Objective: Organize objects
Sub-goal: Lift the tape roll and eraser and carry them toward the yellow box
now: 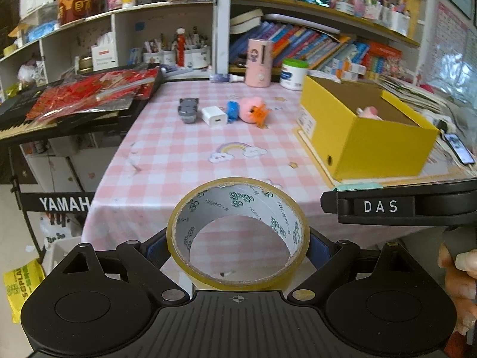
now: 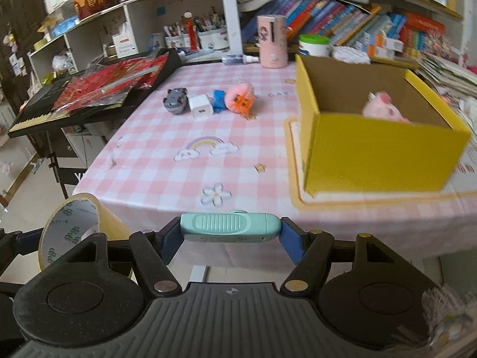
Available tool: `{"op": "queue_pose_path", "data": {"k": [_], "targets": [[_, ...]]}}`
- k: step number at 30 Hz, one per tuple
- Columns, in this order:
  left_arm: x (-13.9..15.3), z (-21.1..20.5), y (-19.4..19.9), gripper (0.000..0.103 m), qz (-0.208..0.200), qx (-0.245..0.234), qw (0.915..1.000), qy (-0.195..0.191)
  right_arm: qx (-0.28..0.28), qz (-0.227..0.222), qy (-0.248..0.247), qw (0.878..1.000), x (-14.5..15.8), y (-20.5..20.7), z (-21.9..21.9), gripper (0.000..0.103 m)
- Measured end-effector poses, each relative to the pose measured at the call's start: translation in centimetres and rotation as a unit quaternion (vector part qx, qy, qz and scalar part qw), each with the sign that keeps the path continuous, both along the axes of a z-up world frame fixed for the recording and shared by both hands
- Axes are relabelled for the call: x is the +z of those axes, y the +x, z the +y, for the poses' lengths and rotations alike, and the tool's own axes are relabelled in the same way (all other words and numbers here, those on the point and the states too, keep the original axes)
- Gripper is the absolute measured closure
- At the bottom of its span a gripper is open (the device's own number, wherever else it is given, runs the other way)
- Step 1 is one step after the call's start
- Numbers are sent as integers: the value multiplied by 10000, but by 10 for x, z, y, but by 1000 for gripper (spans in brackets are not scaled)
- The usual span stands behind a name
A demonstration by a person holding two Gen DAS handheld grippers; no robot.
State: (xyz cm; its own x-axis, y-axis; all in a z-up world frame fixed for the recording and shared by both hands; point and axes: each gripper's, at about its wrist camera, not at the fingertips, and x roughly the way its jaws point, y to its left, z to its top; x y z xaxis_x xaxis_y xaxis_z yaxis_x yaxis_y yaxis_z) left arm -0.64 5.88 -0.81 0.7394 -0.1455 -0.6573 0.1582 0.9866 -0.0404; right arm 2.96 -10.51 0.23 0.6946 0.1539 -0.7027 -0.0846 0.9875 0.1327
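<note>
My left gripper [image 1: 238,244] is shut on a roll of tan packing tape [image 1: 238,197], held above the near edge of the pink checked table [image 1: 179,155]. The roll also shows in the right wrist view [image 2: 71,226] at the lower left. My right gripper [image 2: 231,237] is shut on a mint-green utility knife [image 2: 229,226], held crosswise before the table edge. A yellow cardboard box [image 2: 375,155] stands on the right with a pink plush toy [image 2: 381,109] inside. On the table lie a grey toy car [image 2: 176,100], a white charger [image 2: 200,106], a blue item [image 2: 219,98] and a pink-orange plush [image 2: 241,97].
A keyboard [image 2: 35,113] with red wrappers on it [image 2: 113,85] stands left of the table. Shelves with books [image 2: 342,26], pen cups [image 2: 205,37], a pink canister [image 2: 272,41] and a green-lidded tub [image 2: 314,46] line the back. A phone [image 1: 459,149] lies right of the box.
</note>
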Motion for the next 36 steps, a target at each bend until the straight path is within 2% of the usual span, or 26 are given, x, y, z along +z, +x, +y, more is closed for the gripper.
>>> {"op": "queue_pose_path", "data": {"k": [19, 36], "targets": [[-1, -57, -18, 12, -37, -1011, 9949, -44, -964, 103, -19, 9953, -2, -56, -58, 36], [2, -121, 0, 12, -115, -1738, 9847, 17, -1746, 153, 62, 9845, -3, -63, -124, 36]]}}
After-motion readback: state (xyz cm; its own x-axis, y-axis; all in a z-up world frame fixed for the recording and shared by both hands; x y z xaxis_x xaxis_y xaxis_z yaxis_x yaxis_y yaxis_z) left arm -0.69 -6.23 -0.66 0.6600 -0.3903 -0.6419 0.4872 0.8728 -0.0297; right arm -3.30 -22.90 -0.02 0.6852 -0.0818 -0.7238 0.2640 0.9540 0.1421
